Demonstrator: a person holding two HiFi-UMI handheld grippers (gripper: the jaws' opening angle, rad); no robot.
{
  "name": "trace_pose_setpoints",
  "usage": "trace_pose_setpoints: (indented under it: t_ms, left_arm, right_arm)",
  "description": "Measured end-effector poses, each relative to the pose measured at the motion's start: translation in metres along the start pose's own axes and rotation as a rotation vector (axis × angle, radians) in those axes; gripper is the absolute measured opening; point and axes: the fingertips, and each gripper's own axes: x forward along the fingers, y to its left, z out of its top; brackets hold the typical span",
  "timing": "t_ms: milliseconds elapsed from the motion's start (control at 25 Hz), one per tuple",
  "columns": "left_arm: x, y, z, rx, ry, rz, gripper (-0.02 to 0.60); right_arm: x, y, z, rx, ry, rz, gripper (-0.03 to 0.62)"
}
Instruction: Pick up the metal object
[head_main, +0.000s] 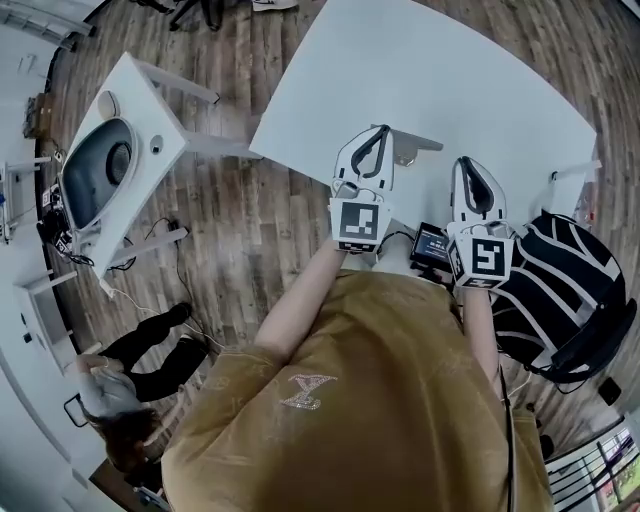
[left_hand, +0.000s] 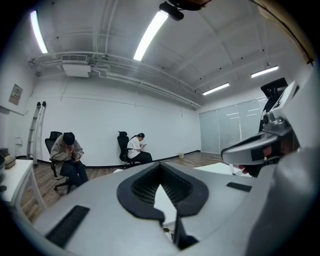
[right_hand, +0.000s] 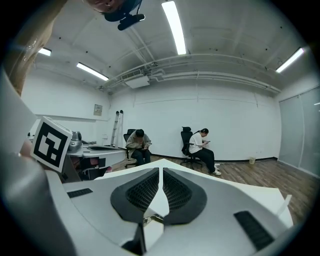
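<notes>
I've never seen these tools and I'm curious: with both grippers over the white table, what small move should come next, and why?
Probably open the left gripper. Its jaws are together and empty, and the metal object lies on the table just right of its tip. The right gripper, also shut, is farther off.

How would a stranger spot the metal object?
Find the big white table. Near its front edge, just right of the tips of the left gripper, lies the metal object. It is small and grey, unlike the black device nearer the person.
</notes>
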Motion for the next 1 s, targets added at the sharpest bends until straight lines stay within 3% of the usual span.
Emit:
trace_pose_setpoints:
  t_ms: [480, 1000]
  left_arm:
    - [0.012, -0.003, -0.048, 0.005, 0.103, -0.035, 0.002]
    - [0.013, -0.015, -0.117, 0.028, 0.262, -0.106, 0.002]
  right_arm:
    - [0.027, 0.016, -0.032, -0.019, 0.074, 0.067, 0.009]
    - [0.054, 0.051, -0.100, -0.185, 0.221, 0.200, 0.011]
